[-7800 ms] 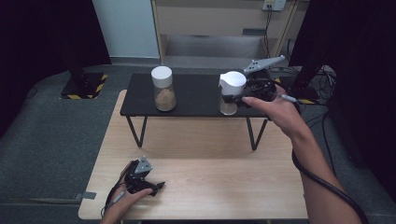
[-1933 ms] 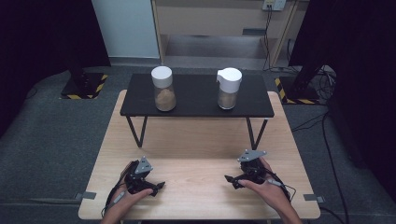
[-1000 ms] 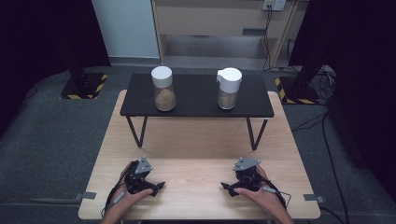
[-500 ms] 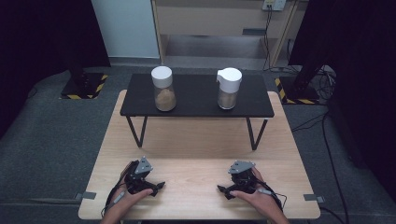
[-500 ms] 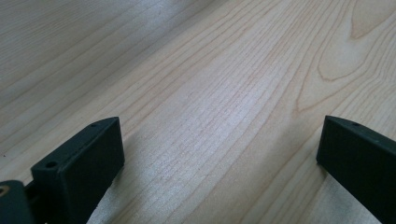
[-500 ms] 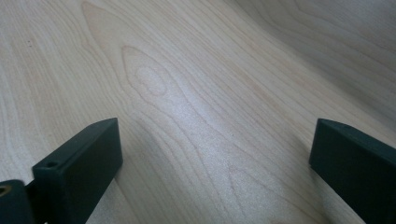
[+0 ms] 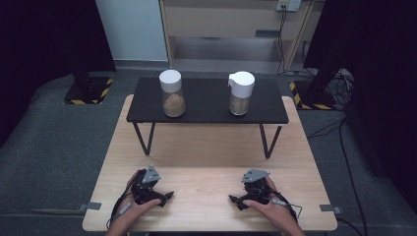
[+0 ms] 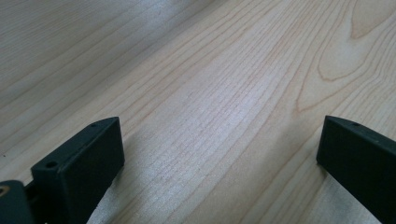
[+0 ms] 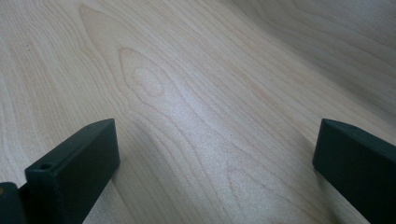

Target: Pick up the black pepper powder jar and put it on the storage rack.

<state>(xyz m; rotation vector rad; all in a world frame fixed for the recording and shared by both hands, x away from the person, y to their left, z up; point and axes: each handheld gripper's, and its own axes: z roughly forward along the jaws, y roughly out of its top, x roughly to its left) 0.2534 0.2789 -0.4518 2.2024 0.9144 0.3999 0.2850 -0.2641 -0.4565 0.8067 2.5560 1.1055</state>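
Observation:
Both grippers rest low on the wooden table (image 7: 206,162) near its front edge. My left gripper (image 7: 164,198) points right, held in a hand; in the left gripper view (image 8: 219,144) its jaws stand wide apart over bare wood. My right gripper (image 7: 234,201) points left, and its jaws (image 9: 215,144) have just been opening, with nothing between them. On a black shelf (image 7: 206,114) at the table's far side stand two jars of brownish powder. The left jar (image 7: 172,93) has a flat white lid. The right jar (image 7: 241,93) has a white spouted lid.
The shelf stands on thin black legs (image 7: 143,139), with open table beneath it. Cables (image 7: 344,147) trail over the grey floor at the right. A wooden cabinet (image 7: 231,22) stands behind the table.
The right hand, earlier up at the spouted jar on the shelf, now rests at the table's front edge. Over the last second neither hand has shifted noticeably.

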